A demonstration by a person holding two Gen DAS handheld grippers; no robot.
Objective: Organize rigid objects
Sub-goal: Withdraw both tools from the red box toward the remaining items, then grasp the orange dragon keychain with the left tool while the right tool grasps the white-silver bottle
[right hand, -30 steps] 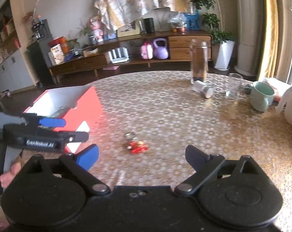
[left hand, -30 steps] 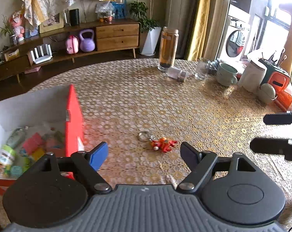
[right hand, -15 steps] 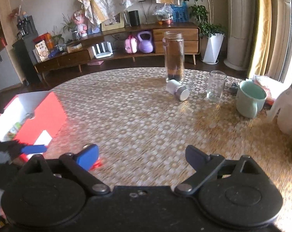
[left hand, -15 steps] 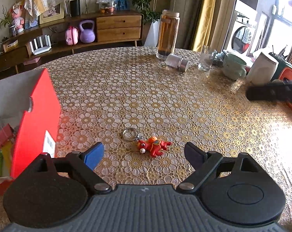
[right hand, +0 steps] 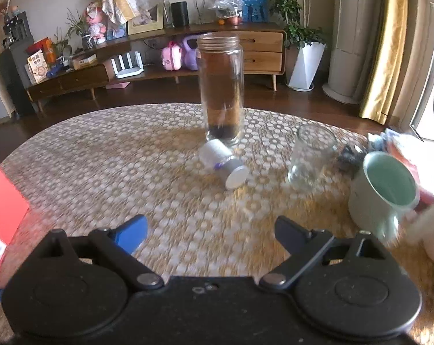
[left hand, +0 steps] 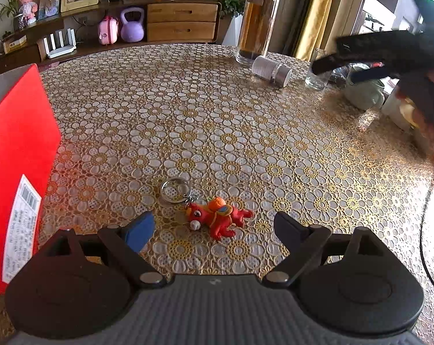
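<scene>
A red toy keychain (left hand: 217, 218) with a metal ring (left hand: 175, 191) lies on the lace-covered table (left hand: 217, 115). My left gripper (left hand: 212, 230) hovers just over it, open, and the toy sits between and slightly ahead of the fingertips, untouched. The red box (left hand: 18, 158) stands at the left. My right gripper (right hand: 209, 233) is open and empty over bare cloth. Ahead of it a small white bottle (right hand: 222, 162) lies on its side in front of a tall glass jar (right hand: 220, 86). In the left wrist view the right gripper (left hand: 340, 70) shows at the upper right.
A drinking glass (right hand: 311, 155) and a pale green mug (right hand: 383, 189) stand to the right of the bottle, with clutter behind them. A dark cable (left hand: 426, 230) runs along the table's right side. The red box's corner (right hand: 4, 201) sits at the left of the right wrist view.
My left gripper came down and closer to the keychain, and the box slid to the frame's left edge. My right gripper swung right, away from the keychain, and now faces the jar and bottle.
</scene>
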